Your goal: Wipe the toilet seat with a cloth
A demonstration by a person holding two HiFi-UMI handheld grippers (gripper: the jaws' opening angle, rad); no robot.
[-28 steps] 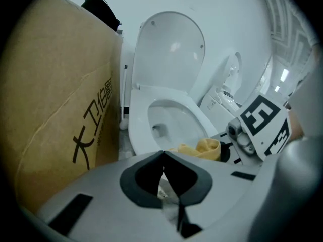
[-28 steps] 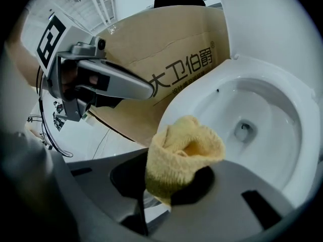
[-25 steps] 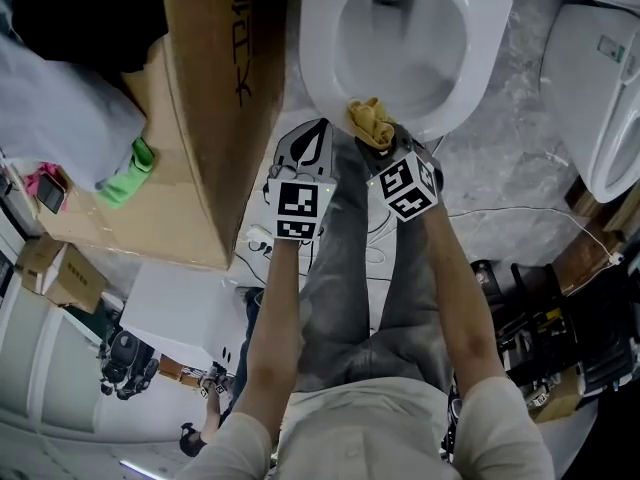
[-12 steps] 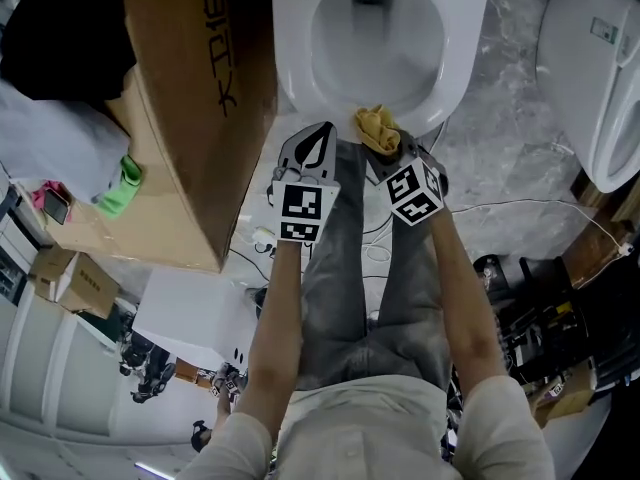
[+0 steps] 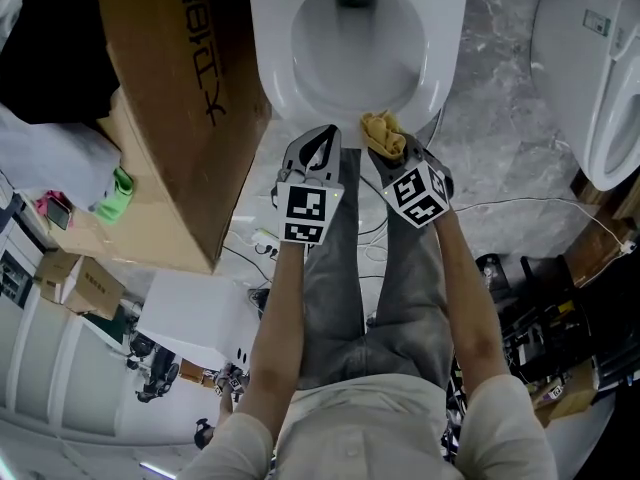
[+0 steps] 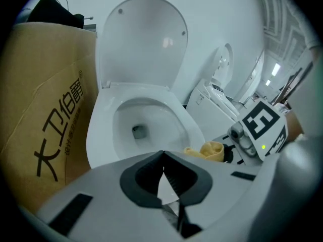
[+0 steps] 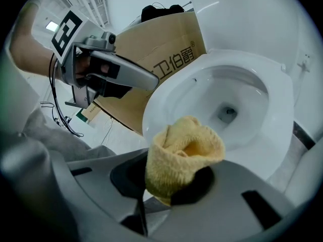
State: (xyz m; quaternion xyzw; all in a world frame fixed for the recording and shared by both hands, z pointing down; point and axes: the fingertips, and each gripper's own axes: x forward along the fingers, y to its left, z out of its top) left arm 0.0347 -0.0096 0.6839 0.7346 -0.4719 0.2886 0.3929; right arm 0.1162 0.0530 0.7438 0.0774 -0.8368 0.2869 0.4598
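2 grippers, 1 cloth, 2 toilets, 1 box. Right gripper point(image 5: 392, 150) point(image 7: 174, 185): jaws clamped on bunched yellow cloth point(image 5: 383, 133) point(image 7: 182, 153), held at the front edge of the seat point(image 5: 268, 60) point(image 7: 166, 97); contact w/ seat unclear. Left gripper point(image 5: 318, 134) point(image 6: 162, 158): jaws closed tip to tip, nothing in them, just beside the right one. Toilet lid point(image 6: 141, 39) up, bowl point(image 5: 355, 38) open, drain at bottom. Cardboard box point(image 5: 170, 118) left of toilet, contents not visible. 2nd toilet point(image 5: 590, 78) far right.

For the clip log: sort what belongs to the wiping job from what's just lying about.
Job: yellow cloth, held by right gripper; toilet seat.
Lying about: cardboard box, second toilet, green item, floor cable; left gripper shut, empty.
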